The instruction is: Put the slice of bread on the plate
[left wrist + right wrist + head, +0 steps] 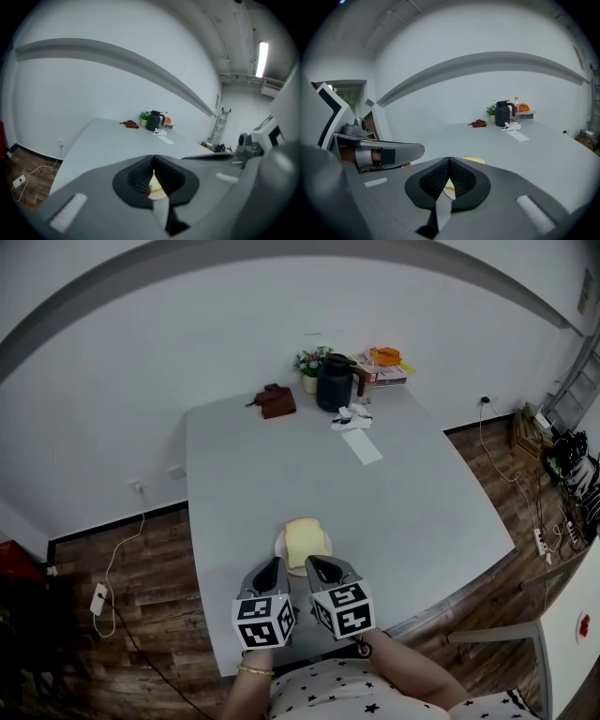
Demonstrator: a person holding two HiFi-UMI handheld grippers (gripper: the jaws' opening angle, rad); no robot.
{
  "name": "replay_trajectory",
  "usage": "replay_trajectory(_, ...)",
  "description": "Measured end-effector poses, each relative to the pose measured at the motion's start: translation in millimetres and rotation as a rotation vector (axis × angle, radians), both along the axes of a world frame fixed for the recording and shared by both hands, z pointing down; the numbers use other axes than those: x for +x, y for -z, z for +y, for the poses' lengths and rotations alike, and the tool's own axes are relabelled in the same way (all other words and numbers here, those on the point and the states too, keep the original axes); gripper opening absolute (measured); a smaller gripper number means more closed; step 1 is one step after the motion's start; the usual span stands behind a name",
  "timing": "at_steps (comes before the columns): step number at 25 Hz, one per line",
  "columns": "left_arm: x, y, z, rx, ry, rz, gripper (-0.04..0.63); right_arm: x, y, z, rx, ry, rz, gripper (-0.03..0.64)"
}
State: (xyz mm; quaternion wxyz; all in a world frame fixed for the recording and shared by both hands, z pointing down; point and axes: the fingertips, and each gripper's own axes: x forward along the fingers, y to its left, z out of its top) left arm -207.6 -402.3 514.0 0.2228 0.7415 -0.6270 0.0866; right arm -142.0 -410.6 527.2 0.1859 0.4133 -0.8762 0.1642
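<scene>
Head view shows the pale square slice of bread (pixel 306 540) lying on the small round white plate (pixel 280 546) near the grey table's (pixel 422 493) front edge; just nearer the person, the left gripper (pixel 274 565) and right gripper (pixel 315 563) hover side by side, both closed and empty

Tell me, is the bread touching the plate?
Touching. The head view shows the bread lying on the plate, whose rim peeks out around it.

Plain office-like room: big grey table (pixel 281 465), white walls (pixel 187 334), wood floor (pixel 150 615).
</scene>
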Motion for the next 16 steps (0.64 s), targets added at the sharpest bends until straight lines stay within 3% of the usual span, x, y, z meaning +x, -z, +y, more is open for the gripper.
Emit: replay_trajectory(16,-0.4,11.0,9.9,0.023,0.013,0.005,0.008,0.6,14.4,10.3,0.039,-0.002,-0.023,-0.002)
